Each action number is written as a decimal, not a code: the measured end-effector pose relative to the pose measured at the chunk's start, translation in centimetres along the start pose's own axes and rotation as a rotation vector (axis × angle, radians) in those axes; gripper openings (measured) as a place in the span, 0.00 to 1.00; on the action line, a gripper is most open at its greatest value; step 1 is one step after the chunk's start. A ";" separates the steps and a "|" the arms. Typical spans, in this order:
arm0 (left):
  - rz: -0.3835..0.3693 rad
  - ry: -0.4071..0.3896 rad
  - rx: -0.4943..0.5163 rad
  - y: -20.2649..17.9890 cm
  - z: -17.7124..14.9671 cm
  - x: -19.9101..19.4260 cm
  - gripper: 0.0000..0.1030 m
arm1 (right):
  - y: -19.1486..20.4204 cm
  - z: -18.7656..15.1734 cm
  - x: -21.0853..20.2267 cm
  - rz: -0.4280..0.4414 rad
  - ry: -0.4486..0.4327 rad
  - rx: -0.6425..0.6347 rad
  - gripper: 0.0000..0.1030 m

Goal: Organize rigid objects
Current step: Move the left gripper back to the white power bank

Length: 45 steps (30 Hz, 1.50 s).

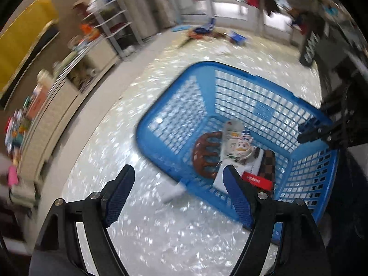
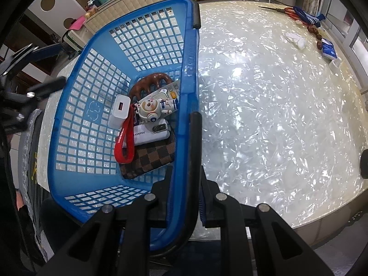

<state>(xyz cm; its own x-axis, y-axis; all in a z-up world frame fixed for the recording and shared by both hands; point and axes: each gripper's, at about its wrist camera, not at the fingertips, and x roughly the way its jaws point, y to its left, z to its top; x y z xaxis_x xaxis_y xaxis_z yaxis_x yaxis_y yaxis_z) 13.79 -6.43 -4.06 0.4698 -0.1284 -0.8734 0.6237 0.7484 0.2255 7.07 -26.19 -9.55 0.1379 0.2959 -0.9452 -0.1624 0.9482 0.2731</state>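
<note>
A blue plastic basket (image 2: pixel 76 105) stands on the pearly table. In it lie a brown claw comb (image 2: pixel 149 80), a remote (image 2: pixel 169 90), an astronaut toy (image 2: pixel 153 110), a white charger (image 2: pixel 119 112), a white power bank with a red strap (image 2: pixel 147 133) and a checkered wallet (image 2: pixel 149 158). My right gripper (image 2: pixel 185 171) is shut on the basket's long rim by its black handle. My left gripper (image 1: pixel 177 169) is open and empty, above the near wall of the basket (image 1: pixel 161 147). The charger (image 1: pixel 173 192) shows blurred behind that wall. The right gripper (image 1: pixel 317 133) holds the far rim.
Red-handled scissors (image 2: pixel 291 12), dark beads (image 2: pixel 316 33), white wads (image 2: pixel 296 40) and a blue tissue pack (image 2: pixel 329 50) lie at the table's far side. The table edge (image 2: pixel 322 225) runs near, on the right. Cabinets and shelves (image 1: pixel 69 87) stand beyond the table.
</note>
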 end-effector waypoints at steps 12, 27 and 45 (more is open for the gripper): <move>-0.010 0.122 -0.415 5.9 -8.3 1.0 0.79 | 0.3 0.0 0.2 -0.021 0.005 -0.004 0.16; -0.180 0.134 -0.519 4.8 -9.9 8.5 0.79 | 0.5 0.2 0.4 -0.025 0.017 -0.012 0.16; -0.220 0.123 -0.324 3.4 -6.3 11.2 0.80 | 0.4 0.3 0.8 -0.032 0.026 -0.002 0.16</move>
<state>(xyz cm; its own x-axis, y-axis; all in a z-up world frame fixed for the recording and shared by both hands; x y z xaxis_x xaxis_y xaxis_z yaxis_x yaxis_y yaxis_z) 17.22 -1.18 -15.82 0.2565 -0.2445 -0.9351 0.4630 0.8803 -0.1032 7.43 -25.59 -10.12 0.1176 0.2624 -0.9578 -0.1603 0.9568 0.2424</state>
